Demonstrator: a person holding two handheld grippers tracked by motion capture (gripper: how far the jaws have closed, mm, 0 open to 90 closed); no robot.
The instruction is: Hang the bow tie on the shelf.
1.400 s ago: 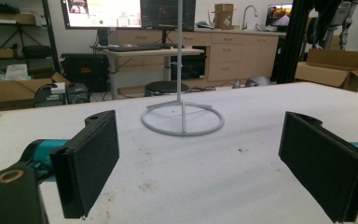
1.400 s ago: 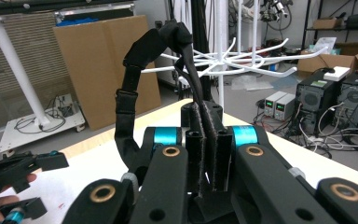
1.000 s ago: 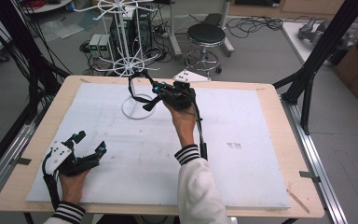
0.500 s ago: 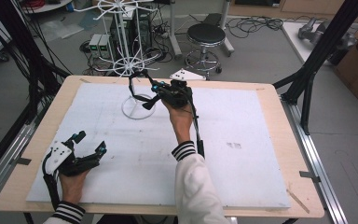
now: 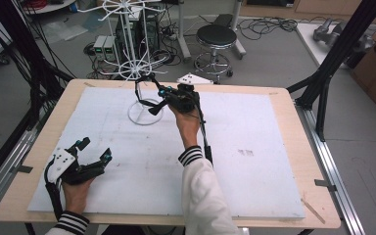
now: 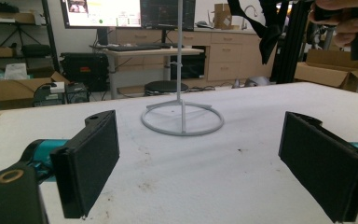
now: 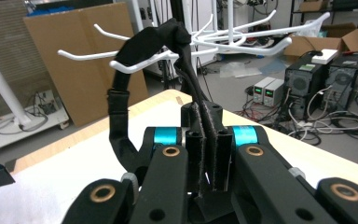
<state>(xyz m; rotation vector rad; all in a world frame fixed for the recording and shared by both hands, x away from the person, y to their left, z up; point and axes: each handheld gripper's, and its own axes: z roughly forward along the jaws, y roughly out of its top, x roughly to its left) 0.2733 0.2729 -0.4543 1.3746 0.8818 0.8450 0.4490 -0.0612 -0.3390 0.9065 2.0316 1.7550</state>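
A black strap hangs in a loop between my right gripper and the white wire rack. In the right gripper view the jaws are shut on the strap's doubled end, and the strap's upper bend lies over a white hook of the rack. My left gripper rests on the white mat near the front left, open, with nothing between its pads. From the left gripper view, the rack's ring base stands ahead and the strap dangles at the top.
The white mat covers most of the wooden table. A grey three-cornered plate shows at the far edge. A stool, computers and cables stand on the floor beyond. A black frame post rises at the right.
My right hand has shifted a little farther toward the rack and lower, with the strap still in its jaws. The left hand has stayed in place.
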